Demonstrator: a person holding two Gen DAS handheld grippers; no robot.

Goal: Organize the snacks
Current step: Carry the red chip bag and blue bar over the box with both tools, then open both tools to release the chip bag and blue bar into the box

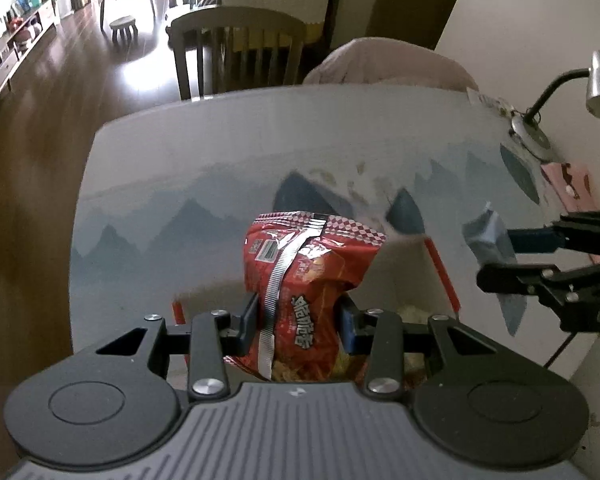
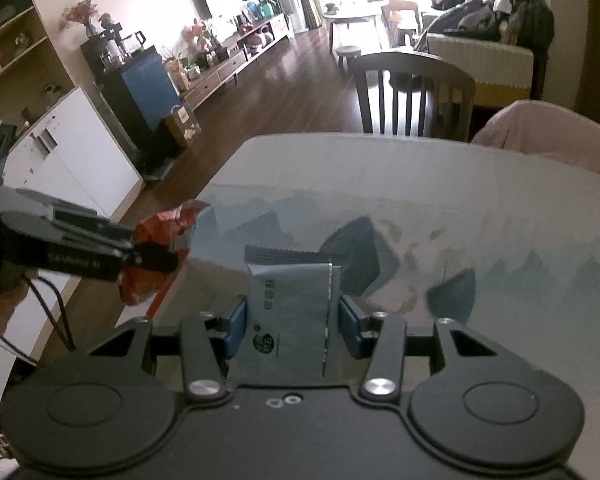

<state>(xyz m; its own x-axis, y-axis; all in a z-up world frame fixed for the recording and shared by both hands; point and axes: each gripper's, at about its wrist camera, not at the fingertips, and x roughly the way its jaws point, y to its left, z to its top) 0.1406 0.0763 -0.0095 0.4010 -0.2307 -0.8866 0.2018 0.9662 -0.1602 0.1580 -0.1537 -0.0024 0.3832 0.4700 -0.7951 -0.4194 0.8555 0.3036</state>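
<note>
Nearest the left wrist camera, the left tool (image 1: 298,322) is clenched on a red snack bag (image 1: 312,276), its blue pads pressing into the crumpled middle of the bag. The bag stands upright between the fingers, its silver back seam running down the front and its crimped top edge uppermost, held clear above the counter (image 1: 220,160). Just under it sits a shallow tray with a red rim (image 1: 442,270); what lies inside is too blurred to tell.

In the right wrist view, the right tool (image 2: 292,322) is grasping a grey snack packet (image 2: 290,300), both pads pressed against its sides, the crimped dark top edge pointing away from the camera. This packet also hangs above the counter, which carries a blue mountain print.

The two tools are beside each other, apart. Farther off, a desk lamp (image 1: 596,88) stands at the counter's right edge, and a wooden chair (image 1: 238,40) sits beyond the far edge.
</note>
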